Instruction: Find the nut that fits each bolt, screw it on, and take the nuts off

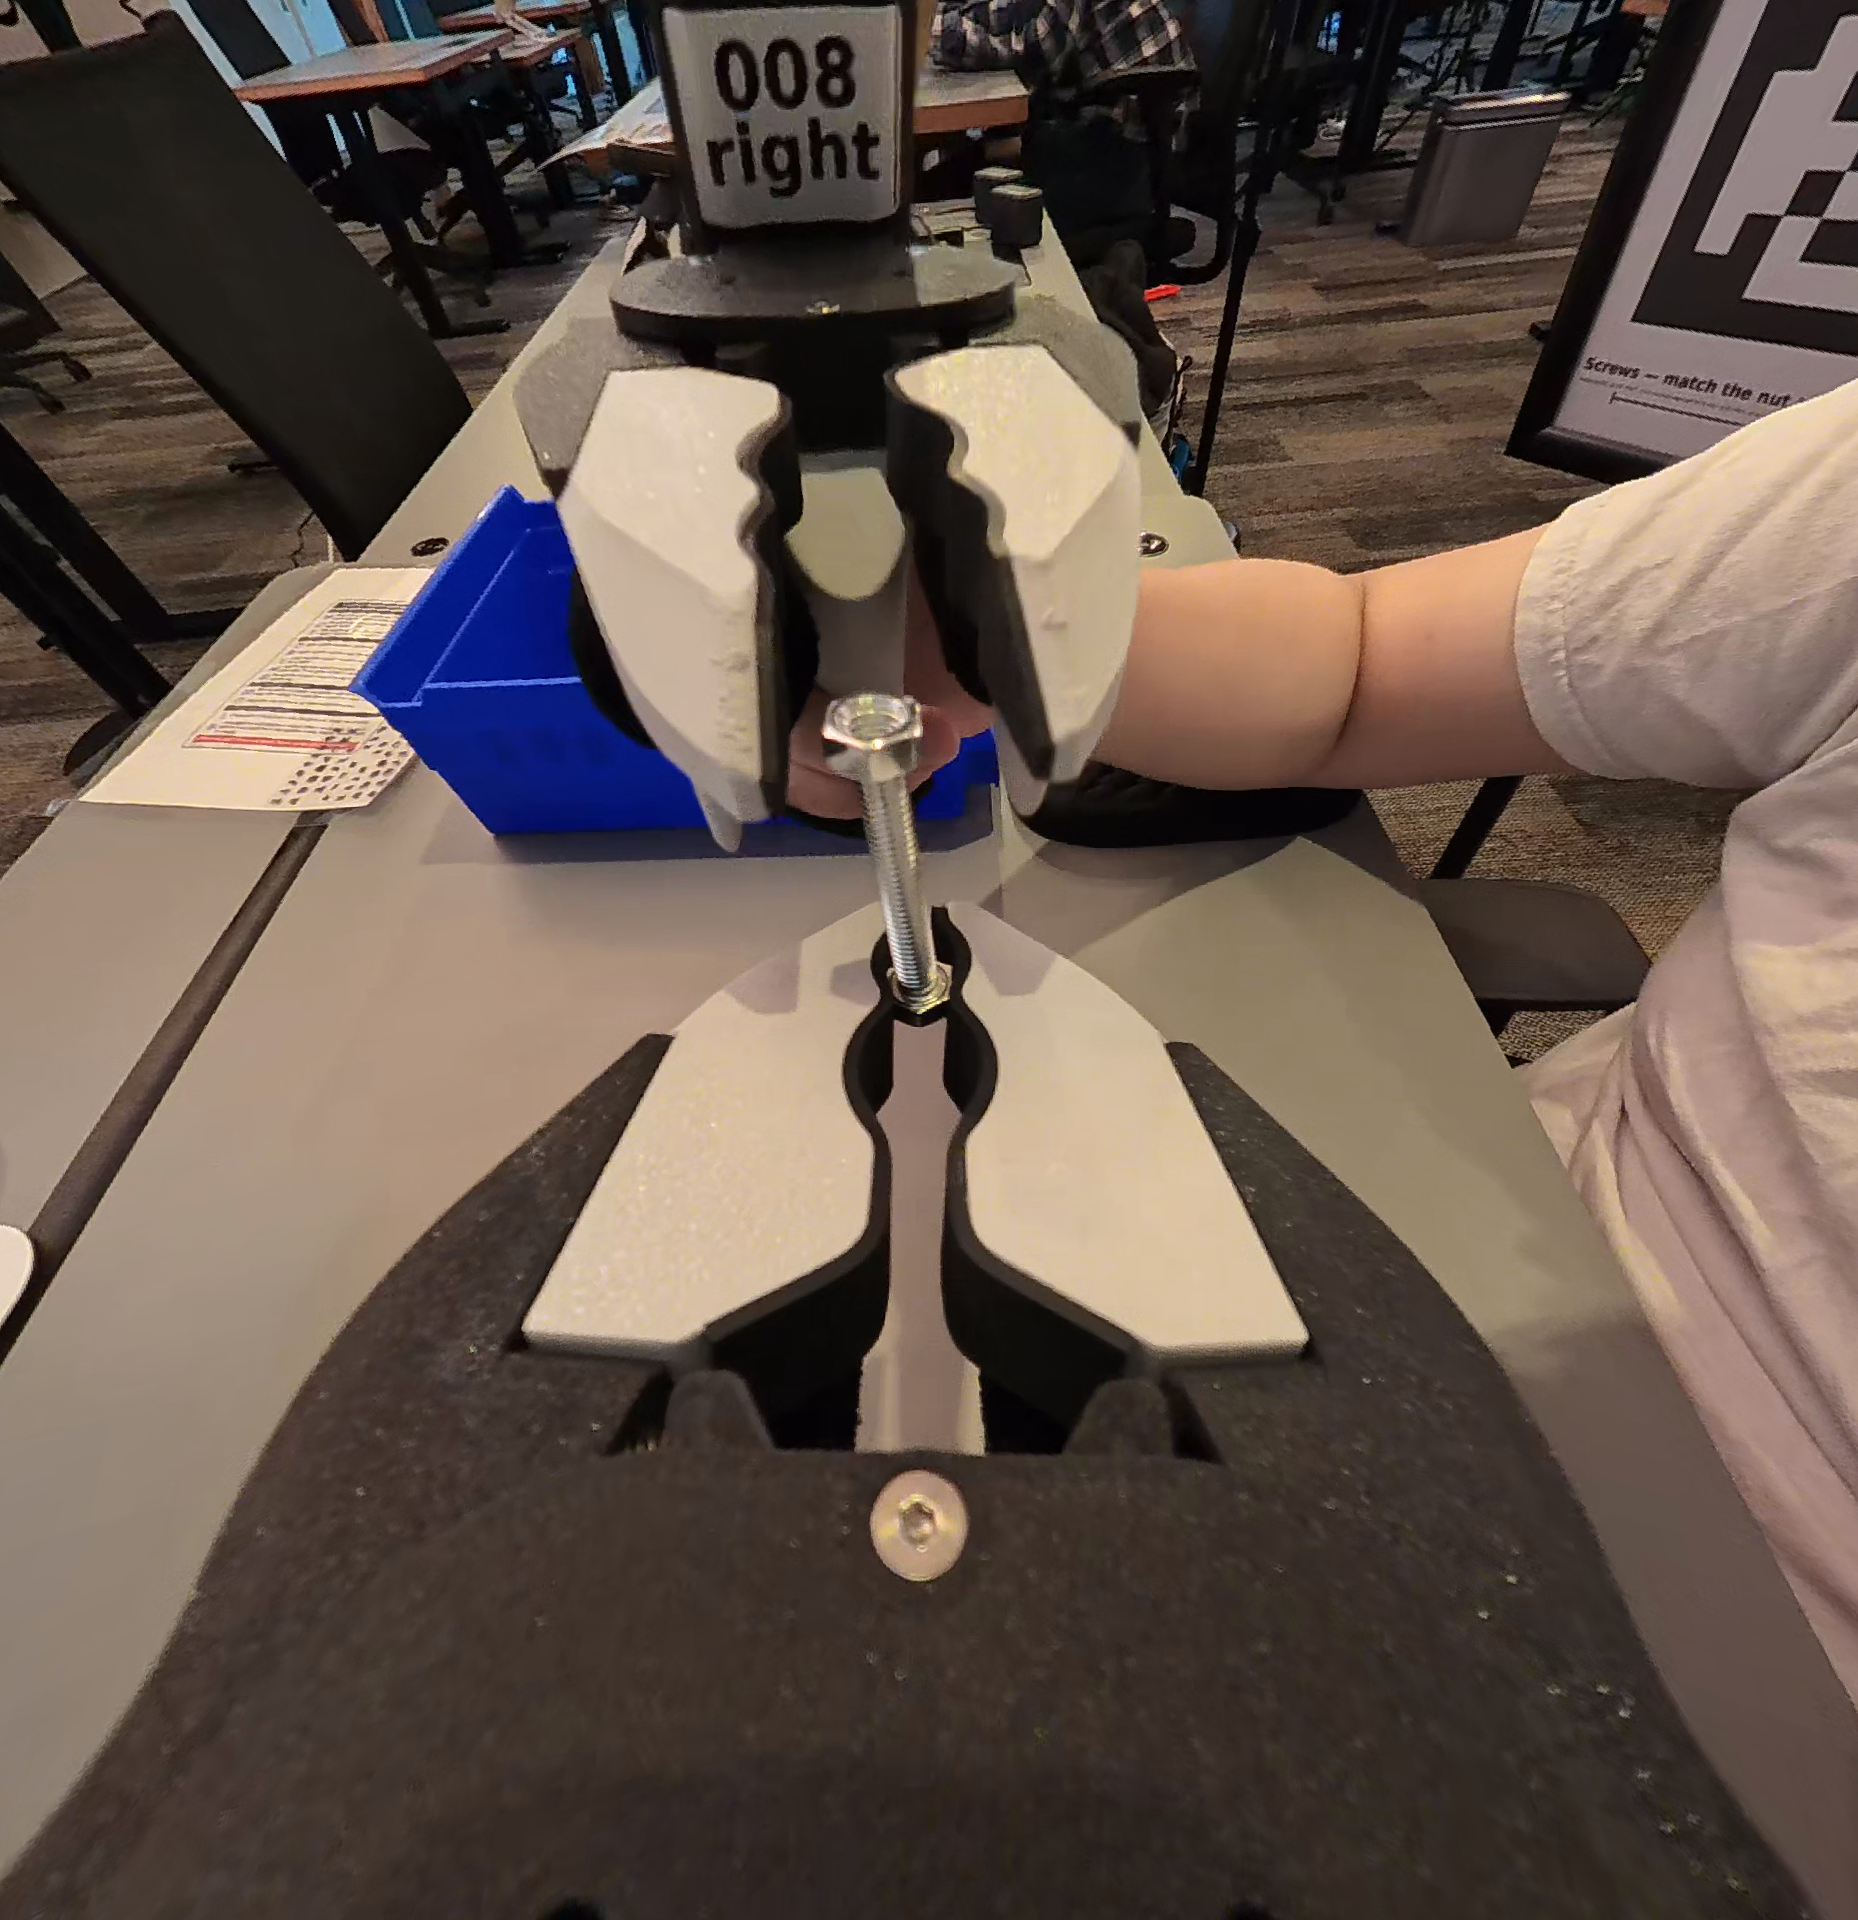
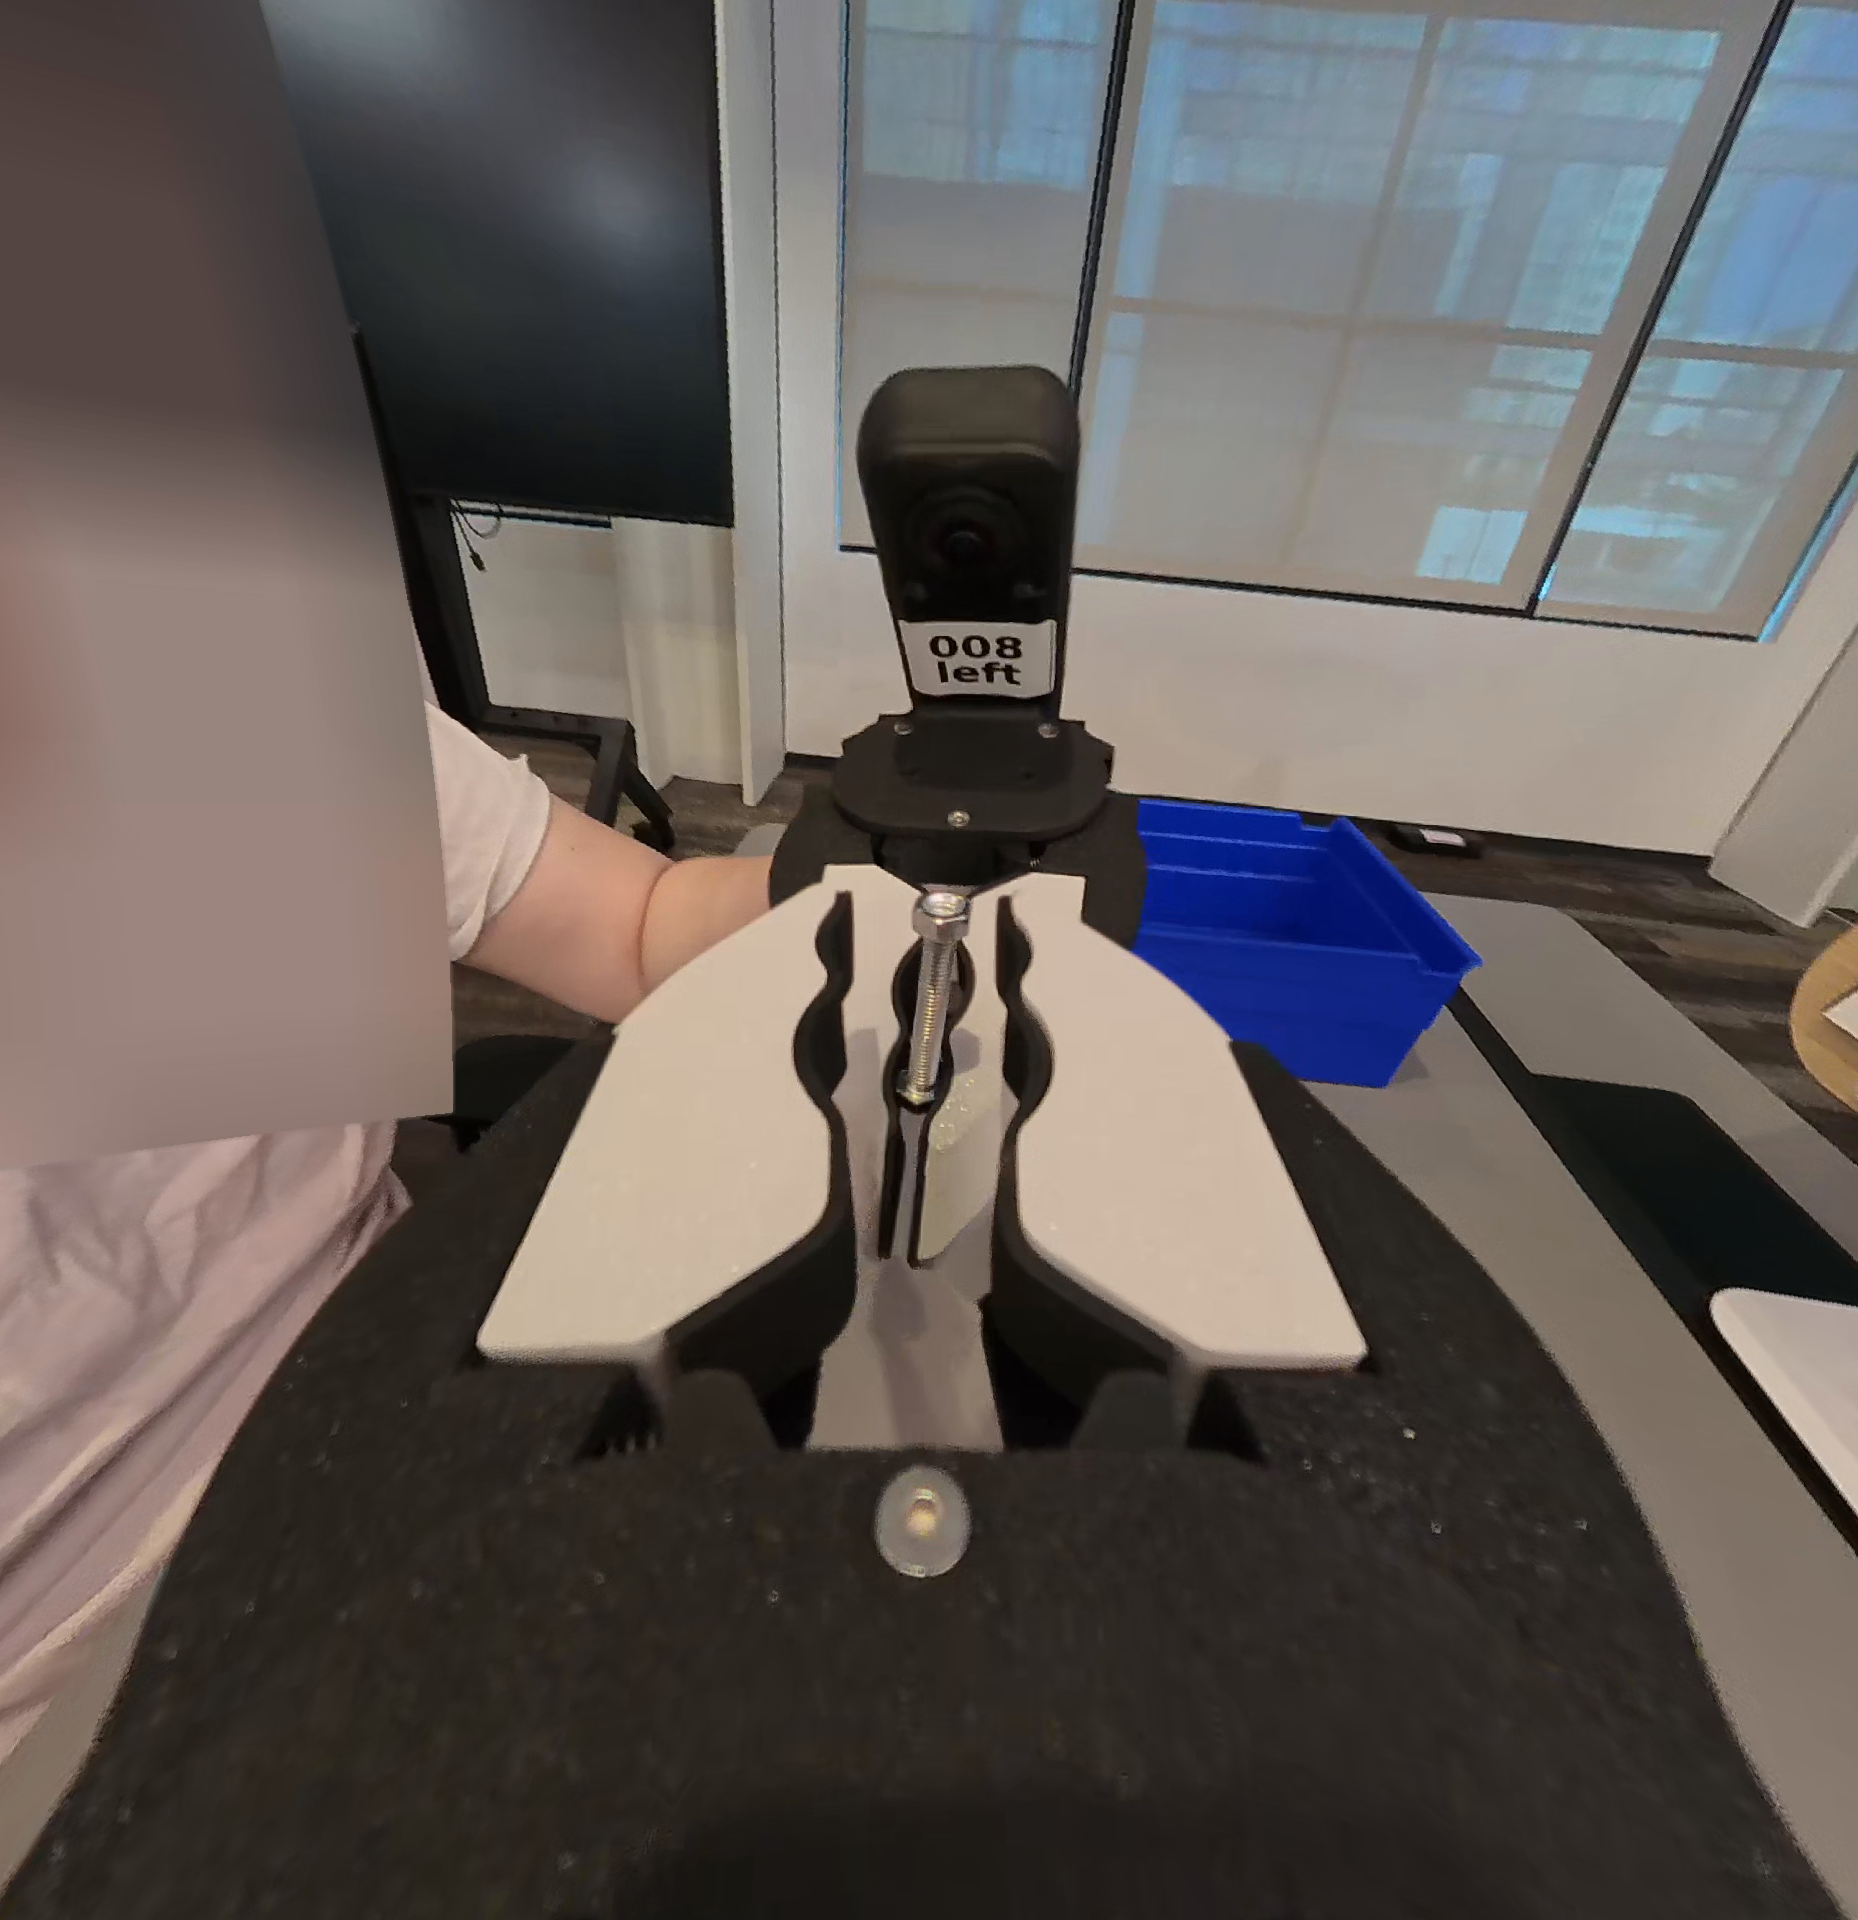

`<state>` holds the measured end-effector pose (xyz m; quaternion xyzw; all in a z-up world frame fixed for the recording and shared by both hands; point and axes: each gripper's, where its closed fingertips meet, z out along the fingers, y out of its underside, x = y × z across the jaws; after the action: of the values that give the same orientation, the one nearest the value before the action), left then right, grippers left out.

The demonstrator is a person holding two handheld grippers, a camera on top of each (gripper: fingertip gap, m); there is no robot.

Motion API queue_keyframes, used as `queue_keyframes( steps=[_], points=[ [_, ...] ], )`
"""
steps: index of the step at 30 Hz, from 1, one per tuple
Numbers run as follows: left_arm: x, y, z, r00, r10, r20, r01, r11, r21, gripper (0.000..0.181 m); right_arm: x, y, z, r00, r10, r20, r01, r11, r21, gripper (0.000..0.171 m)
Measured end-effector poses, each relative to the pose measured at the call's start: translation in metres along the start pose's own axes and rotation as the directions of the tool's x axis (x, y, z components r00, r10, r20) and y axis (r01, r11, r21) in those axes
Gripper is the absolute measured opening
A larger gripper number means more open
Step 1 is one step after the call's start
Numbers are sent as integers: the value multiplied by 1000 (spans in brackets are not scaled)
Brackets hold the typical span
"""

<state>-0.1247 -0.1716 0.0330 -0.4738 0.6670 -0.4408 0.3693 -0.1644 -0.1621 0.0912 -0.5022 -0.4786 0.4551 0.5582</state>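
A long silver bolt [image 1: 894, 862] stands up from my left gripper [image 1: 940, 920]. The gripper is shut on the bolt's lower hex end [image 1: 920, 997], in the round notch near the fingertips. A silver hex nut [image 1: 873, 727] sits at the bolt's top end. My right gripper [image 1: 883, 800] faces the left one from above and is open, its jaws on either side of the nut without touching it. In the right wrist view the nut [image 2: 940, 914] lies between my right gripper's [image 2: 930, 899] open fingertips. Below it are the bolt [image 2: 930, 1008] and the shut left gripper [image 2: 904, 1252].
A blue plastic bin [image 1: 509, 727] stands on the grey table [image 1: 229, 1039] just behind the grippers; it also shows in the right wrist view [image 2: 1289, 966]. A printed sheet [image 1: 281, 696] lies left of it. A person's arm [image 1: 1320, 665] reaches in from the right. A black chair [image 1: 177, 260] stands at the far left. The gap from one gripper's tips to the other's is roughly 6 cm.
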Motion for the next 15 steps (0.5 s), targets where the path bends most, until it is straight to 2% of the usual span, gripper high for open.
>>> queue_keyframes(
  steps=[12, 15],
  points=[
    [-8, -1, -5, 999, -23, 31, 22, 1000, 15, 3, 0, -4, -8, 1000, -31, -3, 31, 999, -9, 15],
    [-6, -1, -3, 1000, -16, 22, 16, 1000, 13, 3, 5, -5, -7, 998, -44, -41, 44, 999, 3, 20]
  ],
)
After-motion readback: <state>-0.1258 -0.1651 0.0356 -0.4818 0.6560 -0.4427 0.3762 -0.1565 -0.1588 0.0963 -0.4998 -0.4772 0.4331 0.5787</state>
